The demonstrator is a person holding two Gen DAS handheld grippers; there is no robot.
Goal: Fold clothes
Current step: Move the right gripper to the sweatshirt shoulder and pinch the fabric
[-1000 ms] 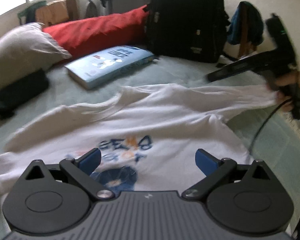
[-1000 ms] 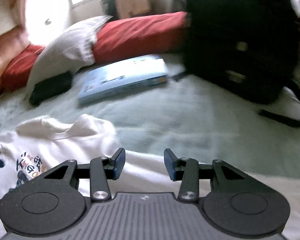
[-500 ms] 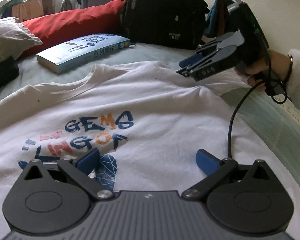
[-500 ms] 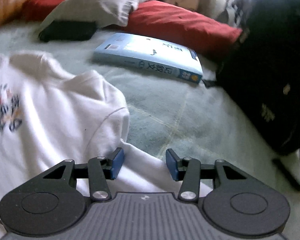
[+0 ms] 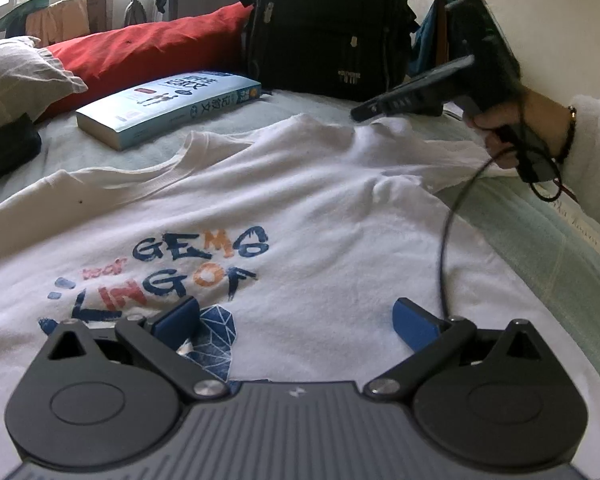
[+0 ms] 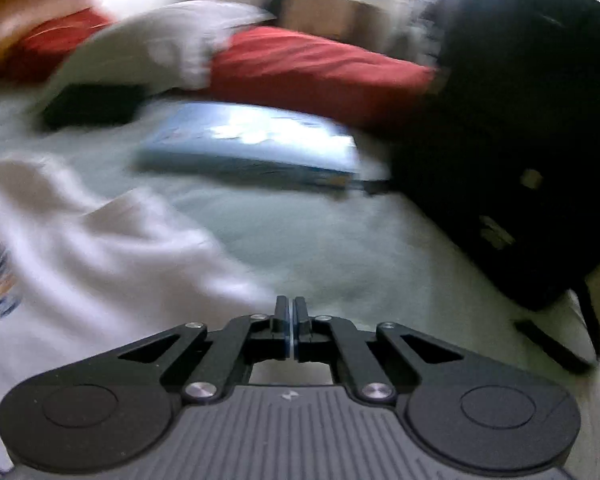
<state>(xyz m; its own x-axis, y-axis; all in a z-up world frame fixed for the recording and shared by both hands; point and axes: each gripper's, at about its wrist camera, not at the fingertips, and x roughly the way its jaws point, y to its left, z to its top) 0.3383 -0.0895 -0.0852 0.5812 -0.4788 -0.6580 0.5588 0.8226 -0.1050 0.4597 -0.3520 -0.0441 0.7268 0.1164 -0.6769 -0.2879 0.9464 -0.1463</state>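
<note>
A white cotton T-shirt with a blue, orange and red printed logo [image 5: 308, 216] lies front-up and spread across the pale green bedspread [image 5: 540, 236], its collar toward a light blue paperback book [image 5: 168, 108] and a black backpack [image 5: 328, 28]. The left gripper [image 5: 296, 316] hovers over the print with its 2 blue pads wide apart, holding nothing. The right gripper [image 6: 291, 320] has its fingers pressed together at the shirt's right shoulder; its own view is blurred, so whether cloth is pinched between them cannot be told. The step looks like the opening fold of the right sleeve. Next, that sleeve would need carrying inward across the chest, while the left gripper steadies the body.
</note>
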